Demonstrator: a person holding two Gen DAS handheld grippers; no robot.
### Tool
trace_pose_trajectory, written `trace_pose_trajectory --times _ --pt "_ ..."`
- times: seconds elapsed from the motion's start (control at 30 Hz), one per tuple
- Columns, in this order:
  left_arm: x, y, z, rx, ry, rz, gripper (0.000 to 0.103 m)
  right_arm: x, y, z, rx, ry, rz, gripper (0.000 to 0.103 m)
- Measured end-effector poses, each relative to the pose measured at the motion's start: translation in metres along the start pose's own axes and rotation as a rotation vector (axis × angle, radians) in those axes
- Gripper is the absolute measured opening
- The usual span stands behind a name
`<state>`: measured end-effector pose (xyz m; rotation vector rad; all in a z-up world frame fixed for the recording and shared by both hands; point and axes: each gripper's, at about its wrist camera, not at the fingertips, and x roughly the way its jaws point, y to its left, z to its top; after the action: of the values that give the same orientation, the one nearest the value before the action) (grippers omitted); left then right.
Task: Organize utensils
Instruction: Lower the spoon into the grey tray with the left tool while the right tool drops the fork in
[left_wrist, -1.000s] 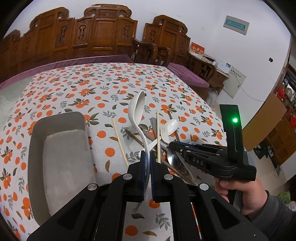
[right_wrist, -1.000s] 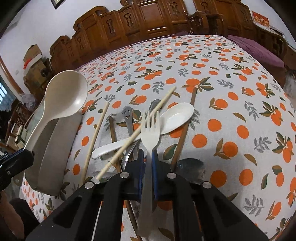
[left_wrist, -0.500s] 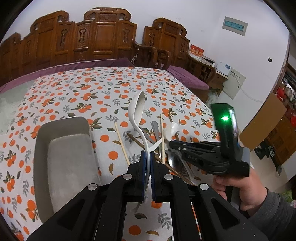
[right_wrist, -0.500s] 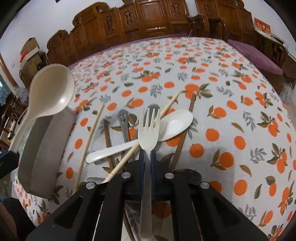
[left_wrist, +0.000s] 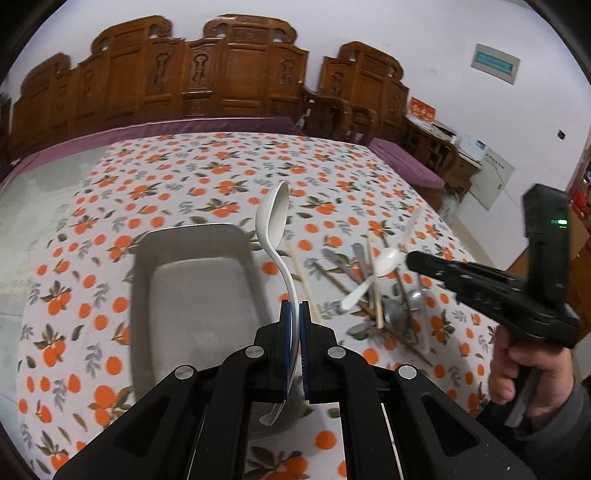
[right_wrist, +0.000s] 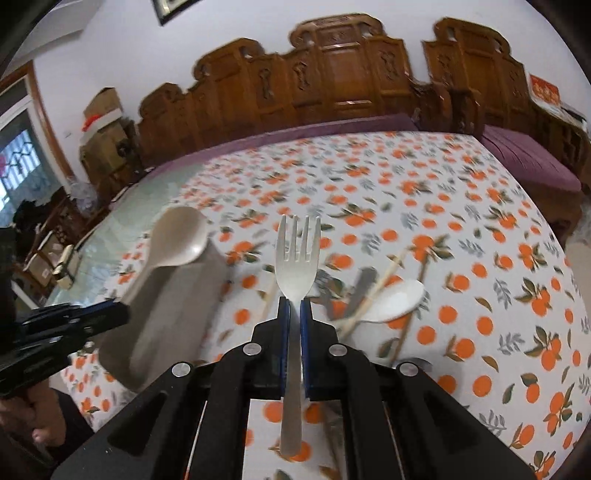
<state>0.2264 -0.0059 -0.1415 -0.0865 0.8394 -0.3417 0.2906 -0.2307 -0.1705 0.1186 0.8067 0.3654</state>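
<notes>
The left gripper (left_wrist: 294, 314) at lower centre of the left view has its fingers (left_wrist: 285, 332) clamped on the handle of a white spoon (left_wrist: 274, 225), bowl raised above the right rim of the grey tray (left_wrist: 147, 258). The right gripper (right_wrist: 294, 310) at lower centre of the right view pinches a fork (right_wrist: 296, 258), tines up. The remaining utensils (left_wrist: 376, 291), a white spoon, chopsticks and metal pieces, lie piled on the bench (left_wrist: 184, 184) right of the tray.
</notes>
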Motion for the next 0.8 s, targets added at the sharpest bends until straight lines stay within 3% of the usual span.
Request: trace_pose_trajectory --times 0.33,0.6,0.8 --pt "0.001 0.034 -0.005 -0.050 0.023 0.079 0.004 -0.001 0.050 0.010 -0.077 -0.013 0.072 0.007" --pt "0.033 0.060 -0.016 -0.085 0.118 0.139 0.004 0.012 0.078 0.016 -0.107 0.005 0.108 0.007" --pt "0.031 0.066 -0.015 -0.090 0.117 0.152 0.011 0.020 0.092 0.016 -0.123 0.028 0.118 0.007"
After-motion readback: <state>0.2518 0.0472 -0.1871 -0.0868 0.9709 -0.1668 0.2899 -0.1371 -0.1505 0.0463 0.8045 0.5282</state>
